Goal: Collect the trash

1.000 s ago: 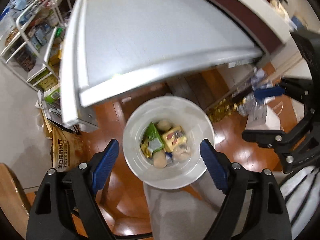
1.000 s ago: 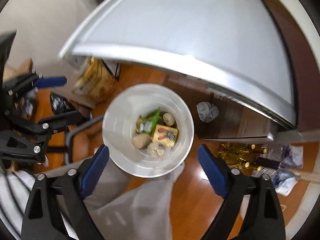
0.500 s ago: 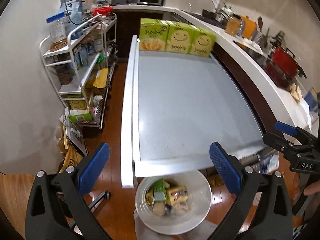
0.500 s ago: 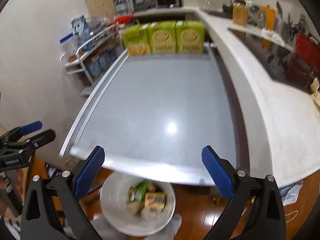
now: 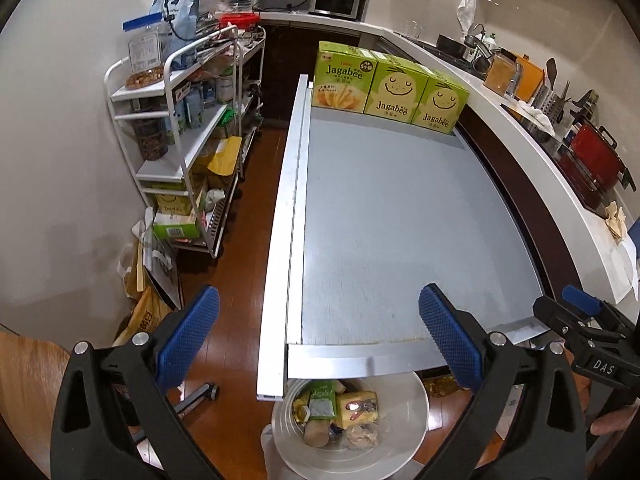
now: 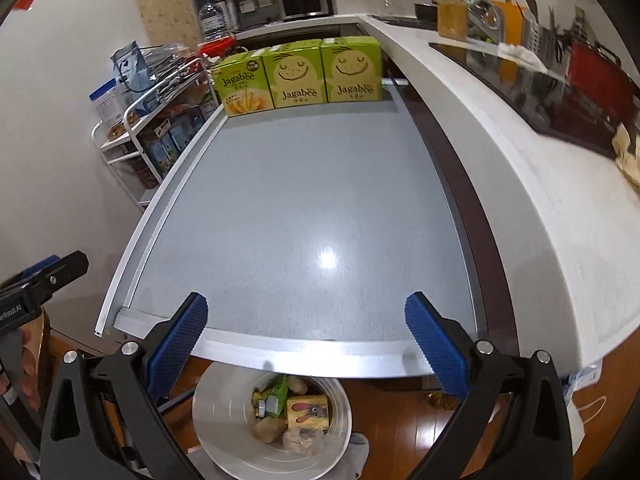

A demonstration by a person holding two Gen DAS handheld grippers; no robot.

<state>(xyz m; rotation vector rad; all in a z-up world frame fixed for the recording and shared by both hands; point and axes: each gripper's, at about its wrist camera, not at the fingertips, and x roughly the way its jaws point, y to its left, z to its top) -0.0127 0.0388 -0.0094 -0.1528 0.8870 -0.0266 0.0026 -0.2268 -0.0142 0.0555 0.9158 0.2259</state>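
Observation:
A white bin (image 5: 404,444) stands on the floor below the table's near edge and holds several pieces of trash: a green packet (image 5: 322,400), a yellow carton (image 5: 358,404), a crumpled wad. It also shows in the right wrist view (image 6: 224,412). My left gripper (image 5: 320,344) is open and empty, held above the table's near left corner. My right gripper (image 6: 306,344) is open and empty, above the near edge. The grey tabletop (image 5: 392,216) carries no loose trash.
Three green Jagabee boxes (image 5: 390,84) stand at the table's far end. A white wire rack (image 5: 180,128) with goods stands left, bags on the floor beside it. A white kitchen counter (image 6: 532,176) runs along the right. The floor is wood.
Both grippers have tilted up from looking down into the bin to looking along the tabletop. The bin has slid to the bottom of both views. Both stay open.

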